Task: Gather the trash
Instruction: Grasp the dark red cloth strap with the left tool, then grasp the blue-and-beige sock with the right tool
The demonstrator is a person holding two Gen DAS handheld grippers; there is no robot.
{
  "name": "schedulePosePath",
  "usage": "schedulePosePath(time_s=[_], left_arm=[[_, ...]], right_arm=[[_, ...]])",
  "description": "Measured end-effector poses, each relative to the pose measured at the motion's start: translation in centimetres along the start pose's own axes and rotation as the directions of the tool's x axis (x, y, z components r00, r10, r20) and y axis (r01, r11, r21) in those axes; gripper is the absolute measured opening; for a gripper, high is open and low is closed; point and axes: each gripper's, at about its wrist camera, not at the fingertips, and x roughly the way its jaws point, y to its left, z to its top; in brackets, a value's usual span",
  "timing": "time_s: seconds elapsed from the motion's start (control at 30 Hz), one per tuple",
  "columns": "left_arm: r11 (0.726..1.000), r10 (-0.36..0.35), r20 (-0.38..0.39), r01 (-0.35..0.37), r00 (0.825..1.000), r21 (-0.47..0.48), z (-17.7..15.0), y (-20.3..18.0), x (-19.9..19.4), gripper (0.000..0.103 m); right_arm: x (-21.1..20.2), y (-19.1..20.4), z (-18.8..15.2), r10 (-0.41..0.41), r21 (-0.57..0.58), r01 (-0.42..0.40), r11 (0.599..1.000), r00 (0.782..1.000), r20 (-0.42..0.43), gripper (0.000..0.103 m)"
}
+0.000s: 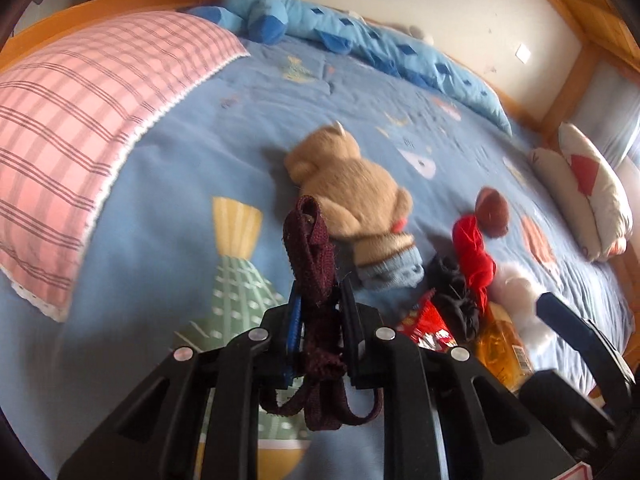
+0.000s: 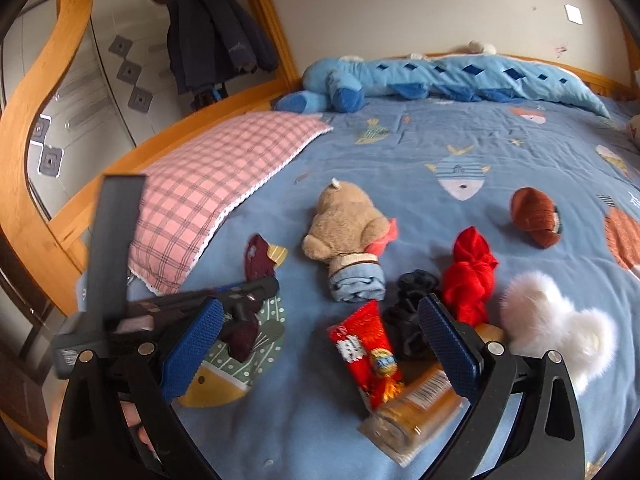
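Right wrist view takes in the bed (image 2: 400, 152), its blue fish-print cover filling most of the frame. A pink plaid pillow (image 2: 224, 184) lies at the left, and a long blue plush toy (image 2: 440, 76) stretches along the far edge against the wall. Near the middle lies a tan teddy bear (image 2: 344, 224), with a white fluffy item (image 2: 560, 328) to the near right, a red cloth bundle (image 2: 472, 276) left of that, and a brown knitted piece (image 2: 536, 216) farther off. A black cloth (image 2: 412, 308) sits between the bear and the red bundle. Closest are the trash pieces: a red snack wrapper (image 2: 368, 356) and, touching its near end, a clear packet with golden contents (image 2: 416, 412), both lying between the fingers of the right tool (image 2: 320, 344), whose blue pads stand wide apart.

Left wrist view shows the left tool (image 1: 320, 320) clamped together on a dark maroon strap (image 1: 312, 264), which sticks up past the fingertips and trails down in loops toward the camera.
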Motion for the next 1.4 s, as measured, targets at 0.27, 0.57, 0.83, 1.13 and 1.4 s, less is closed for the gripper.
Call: schedulePosePath(time_s=[0.27,0.57,0.83,1.13,1.4], left_arm=[[0.999,-0.038,-0.013,0.038,0.999,-0.034,1.1,2.9,0.7,0.018],[0.995,-0.072,-0.022,0.070,0.997,-0.069,2.3,5.4,2.2,0.019],[0.994,-0.092,-0.033,0.090,0.995,-0.068,2.0,5.5,2.7,0.019],[0.993,-0.102,-0.047,0.099,0.994,-0.057,1.7,4.9,3.1,0.019],[0.993,-0.114,-0.053,0.113,0.992,-0.024,0.4,3.4,1.0,0.019]], right_arm=[[4.0,0.2,1.9,-0.013,-0.012,0.012,1.000,0.996,-0.087,0.095],[9.8,-0.5,2.5,-0.016,0.024,0.024,0.999,0.962,-0.271,0.095],[13.0,-1.1,2.7,-0.072,0.055,0.100,0.993,0.926,-0.370,0.078],[12.6,-2.4,1.8,-0.094,0.085,0.129,0.988,0.940,-0.329,0.036],[6.5,0.2,1.3,0.041,0.093,-0.022,0.995,0.977,-0.208,0.036]])
